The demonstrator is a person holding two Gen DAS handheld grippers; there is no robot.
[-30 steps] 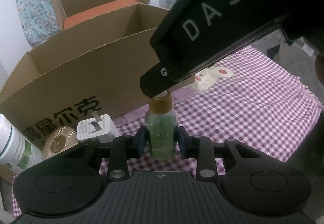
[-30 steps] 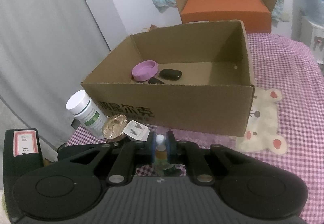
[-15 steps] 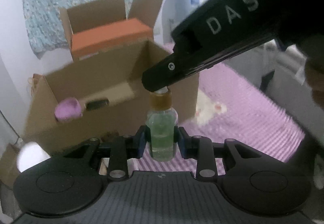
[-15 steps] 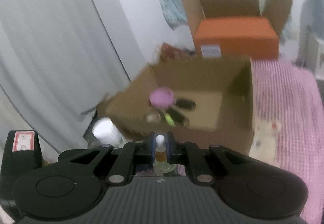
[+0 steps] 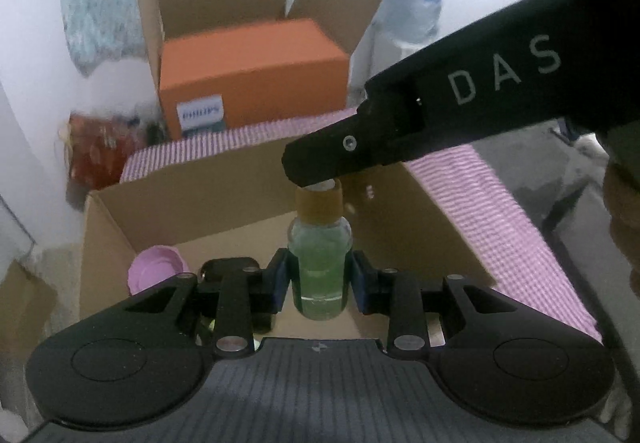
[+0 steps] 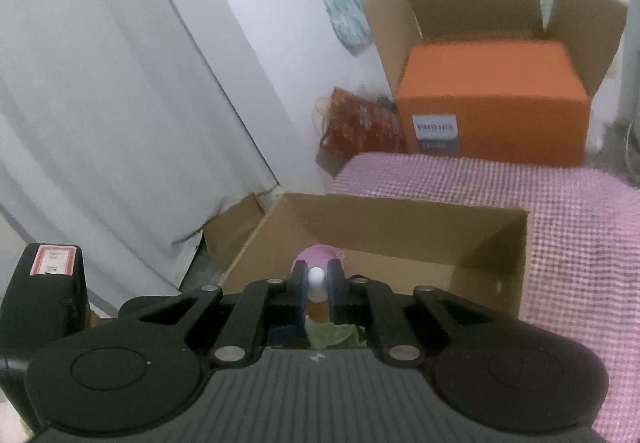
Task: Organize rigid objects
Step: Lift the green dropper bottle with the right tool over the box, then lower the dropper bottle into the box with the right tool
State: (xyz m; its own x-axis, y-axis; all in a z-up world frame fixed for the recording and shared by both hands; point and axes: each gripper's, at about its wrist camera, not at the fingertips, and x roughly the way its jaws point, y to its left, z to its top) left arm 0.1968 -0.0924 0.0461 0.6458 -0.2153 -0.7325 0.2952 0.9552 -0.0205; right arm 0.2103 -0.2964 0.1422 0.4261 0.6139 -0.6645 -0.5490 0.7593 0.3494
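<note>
The small bottle (image 5: 322, 275) of green liquid is hanging upright over the open cardboard box (image 5: 436, 227), the left tool (image 5: 320, 279) clenching its glass body while the right tool (image 6: 317, 291) is pinching its white tip; lowering both together and letting go only near the floor of the box should keep it from toppling onto the pink lid (image 5: 158, 273). The left view is showing the green body and a dark thing beside the lid, whereas the right view is showing mainly the tip, plus the orange box (image 6: 492, 103) past the far edge of the checked bed (image 6: 580, 235).

The bottle's white tip (image 6: 316, 277) is being pinched by the right claw (image 6: 317, 293) above the open cardboard box (image 6: 400, 231).
</note>
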